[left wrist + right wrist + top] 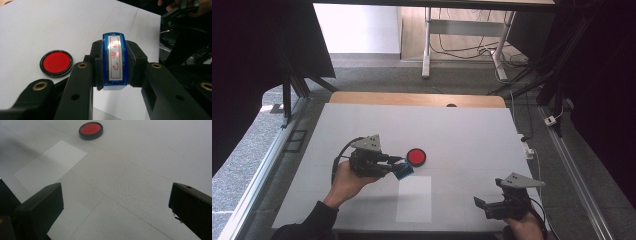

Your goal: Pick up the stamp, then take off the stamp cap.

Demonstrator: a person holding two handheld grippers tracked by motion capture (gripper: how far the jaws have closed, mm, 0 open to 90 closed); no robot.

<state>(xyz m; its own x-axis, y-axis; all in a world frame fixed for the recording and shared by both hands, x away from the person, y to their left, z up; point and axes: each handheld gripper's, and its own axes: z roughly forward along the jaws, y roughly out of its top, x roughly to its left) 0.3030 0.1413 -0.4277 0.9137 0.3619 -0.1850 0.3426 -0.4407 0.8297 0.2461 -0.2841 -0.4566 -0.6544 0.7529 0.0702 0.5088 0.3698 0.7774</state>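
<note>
Apparently mid-inking, the left gripper (pixel 115 82) clamps the blue stamp (pixel 115 62) beside the red ink pad (pixel 56 63); next, pressing it squarely onto the paper (pixel 413 198). The right gripper (pixel 115 212) stands apart.

i'm counting one blue stamp (pixel 115 62), one red ink pad (pixel 416 157), one white sheet of paper (pixel 414 199) and two grippers.

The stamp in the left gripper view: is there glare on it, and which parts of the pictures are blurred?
Left gripper view: glare whitens the stamp's top half; the near fingers look soft. Right gripper view: the fingers are blurred, the ink pad sharper.
</note>
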